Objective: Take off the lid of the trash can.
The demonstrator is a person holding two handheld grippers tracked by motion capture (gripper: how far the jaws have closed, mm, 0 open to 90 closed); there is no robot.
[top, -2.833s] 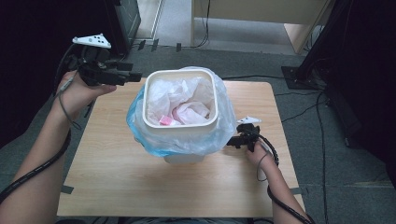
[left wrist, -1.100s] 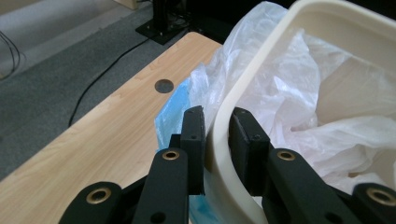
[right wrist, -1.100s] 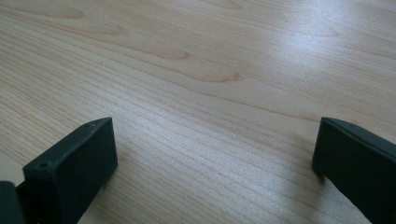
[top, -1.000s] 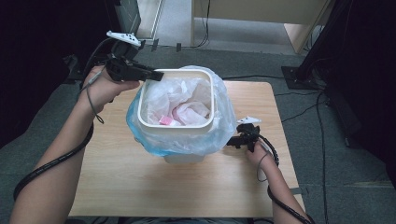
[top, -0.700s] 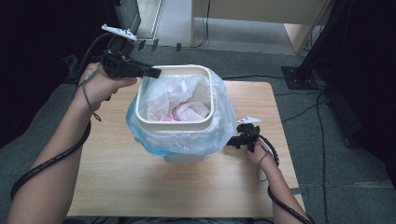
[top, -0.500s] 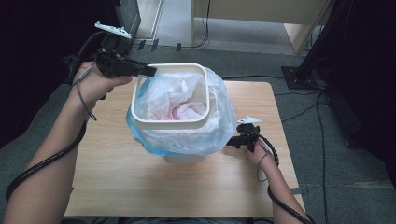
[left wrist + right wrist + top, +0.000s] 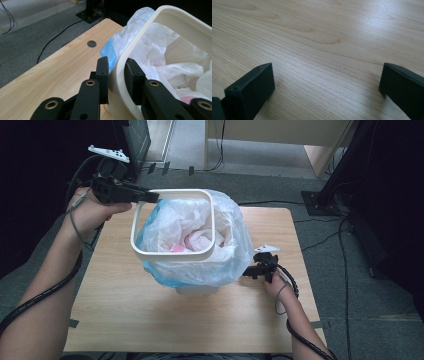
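The cream rim ring [image 7: 172,252] of a waste bin is raised and tilted above the bin, its left side higher than its right, over the middle of the wooden table [image 7: 125,305]. In the left gripper view the ring [image 7: 120,75] passes between the two black jaws, one jaw against its outer face and the other against its inner face. The left gripper [image 7: 150,197] is thus clamped on the ring at its far left corner, held up by the person's left hand [image 7: 92,212]. Inside and below the ring sits a translucent bag liner [image 7: 225,245], bluish where it drapes over the bin's outside [image 7: 165,272], with crumpled white plastic [image 7: 180,65] and a small pink item [image 7: 176,248] within. The white bin body [image 7: 197,290] shows beneath the bag, standing on the table. The right gripper [image 7: 248,272] rests low on the table just beside the bag's right flank; in the right gripper view its jaws stand wide apart over bare wood [image 7: 319,50], holding nothing. A round cable hole [image 7: 91,44] marks the tabletop. Cables [image 7: 320,222] lie on the grey floor beyond.
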